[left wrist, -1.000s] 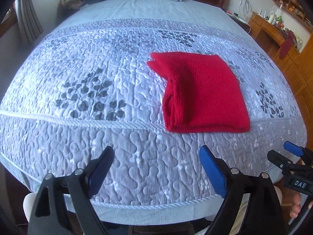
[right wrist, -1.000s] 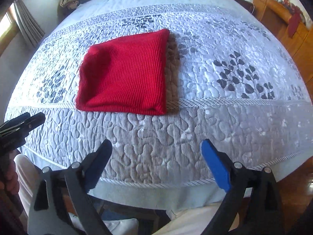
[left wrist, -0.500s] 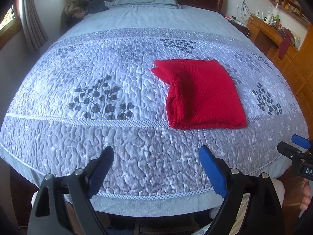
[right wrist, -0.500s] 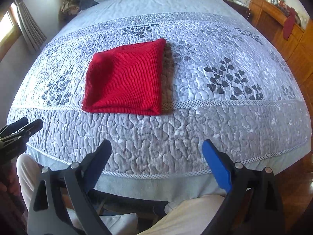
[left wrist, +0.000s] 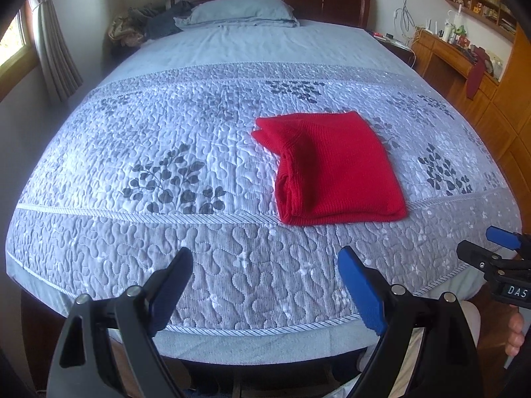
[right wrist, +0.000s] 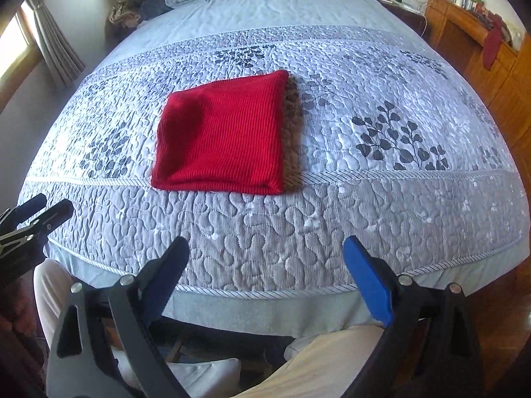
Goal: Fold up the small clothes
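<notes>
A red knit garment (left wrist: 335, 169) lies folded into a rough square on the quilted bed cover (left wrist: 166, 172), near the foot of the bed. In the right wrist view the same red garment (right wrist: 222, 136) sits left of centre. My left gripper (left wrist: 265, 278) hangs open over the bed's foot edge, well short of the garment, with nothing between its fingers. My right gripper (right wrist: 265, 265) is open too, likewise back from the garment and holding nothing. Each gripper shows at the other view's edge: the right gripper (left wrist: 497, 252), the left gripper (right wrist: 36, 212).
A pillow (left wrist: 239, 13) and a heap of dark clothes (left wrist: 149, 23) lie at the headboard. Wooden cabinets (left wrist: 471, 76) with a red cloth run along the right wall. A curtained window (left wrist: 49, 49) is at the left. A person's legs (right wrist: 315, 364) show below the bed's foot.
Both grippers have pulled back and upward from the bed, so the garment looks farther away and the headboard has come into view. The garment lies unmoved.
</notes>
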The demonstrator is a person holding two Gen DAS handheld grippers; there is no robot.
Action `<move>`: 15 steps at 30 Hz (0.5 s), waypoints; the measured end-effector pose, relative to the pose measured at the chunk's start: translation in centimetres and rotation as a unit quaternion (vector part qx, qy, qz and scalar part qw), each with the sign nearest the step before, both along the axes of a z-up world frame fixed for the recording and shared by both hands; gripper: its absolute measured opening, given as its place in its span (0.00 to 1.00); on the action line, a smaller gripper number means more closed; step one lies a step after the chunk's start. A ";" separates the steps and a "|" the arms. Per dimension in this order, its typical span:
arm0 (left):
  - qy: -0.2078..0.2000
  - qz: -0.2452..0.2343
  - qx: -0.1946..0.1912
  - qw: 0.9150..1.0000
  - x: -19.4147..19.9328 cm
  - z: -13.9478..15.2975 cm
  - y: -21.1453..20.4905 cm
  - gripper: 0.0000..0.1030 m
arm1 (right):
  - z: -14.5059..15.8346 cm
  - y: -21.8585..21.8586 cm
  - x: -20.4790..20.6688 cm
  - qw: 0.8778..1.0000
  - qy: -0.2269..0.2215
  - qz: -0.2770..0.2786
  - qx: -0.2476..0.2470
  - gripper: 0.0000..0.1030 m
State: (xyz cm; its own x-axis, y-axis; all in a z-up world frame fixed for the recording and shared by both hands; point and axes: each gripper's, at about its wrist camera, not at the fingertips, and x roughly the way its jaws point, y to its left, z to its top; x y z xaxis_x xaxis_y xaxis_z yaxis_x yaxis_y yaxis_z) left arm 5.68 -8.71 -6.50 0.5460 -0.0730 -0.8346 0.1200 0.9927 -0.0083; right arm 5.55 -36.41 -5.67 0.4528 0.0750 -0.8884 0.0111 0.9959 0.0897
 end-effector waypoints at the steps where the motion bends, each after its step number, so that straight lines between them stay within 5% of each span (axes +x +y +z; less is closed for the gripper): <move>1: 0.000 0.000 -0.001 1.000 0.0 0.0 0.0 0.87 | 0.0 0.0 0.0 1.000 0.000 0.000 -0.001 0.91; 15: -0.001 -0.002 0.007 1.000 0.1 0.0 -0.1 0.87 | 0.2 0.5 0.2 1.000 0.000 0.005 0.000 0.91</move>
